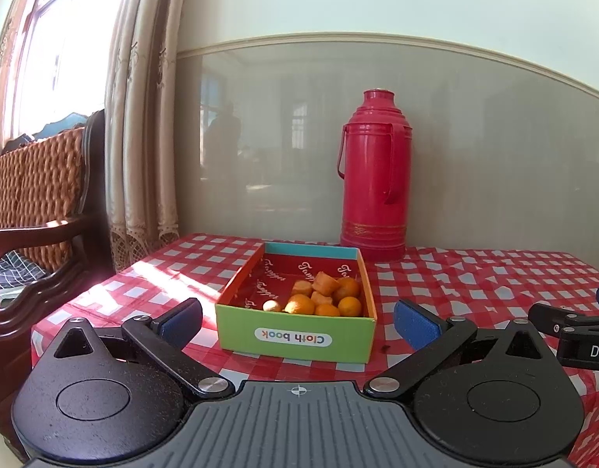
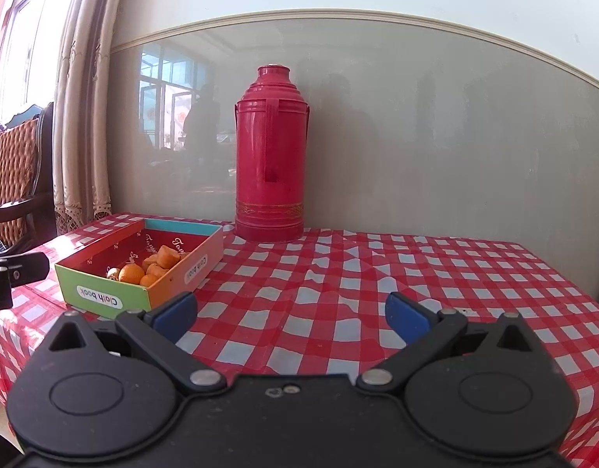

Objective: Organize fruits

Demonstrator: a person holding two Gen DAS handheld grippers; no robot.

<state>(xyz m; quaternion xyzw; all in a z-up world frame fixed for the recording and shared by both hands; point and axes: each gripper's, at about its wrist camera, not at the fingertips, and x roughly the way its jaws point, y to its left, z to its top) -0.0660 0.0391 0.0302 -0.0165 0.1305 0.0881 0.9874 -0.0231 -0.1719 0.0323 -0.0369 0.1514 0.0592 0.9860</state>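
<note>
The box [image 1: 295,335] is sitting on the tabletop [image 1: 475,284] directly ahead of the left hand-held gripper [image 1: 297,321], its near green wall lying between the two blue fingertips [image 1: 182,321] and just beyond them. The box's long axis is running away from that hand-held gripper, from the near edge toward the far wall, where the red thermos [image 1: 371,179] is standing just past the box's far right corner. The fruits [image 1: 322,298] are lying piled in the near right part of the box: several round oranges, some paler orange chunky pieces on top, and one small tan fruit [image 1: 272,306] to their left. The far and left parts of the box floor are showing bare.

The left hand-held gripper is standing released, jaws spread wide and gripping nothing. The right hand-held gripper [image 2: 291,318] is likewise spread wide and empty, pointing at bare checked cloth with the thermos ahead; from its camera the box [image 2: 143,269] is lying off to the far left, so it would be reaching across to get there.

By my judgement the left one is the nearer and better lined up. Any pick from the pile is calling for a lift over the near wall and a descent slightly right of centre, since the fruits are crowding the right wall and touching one another.
</note>
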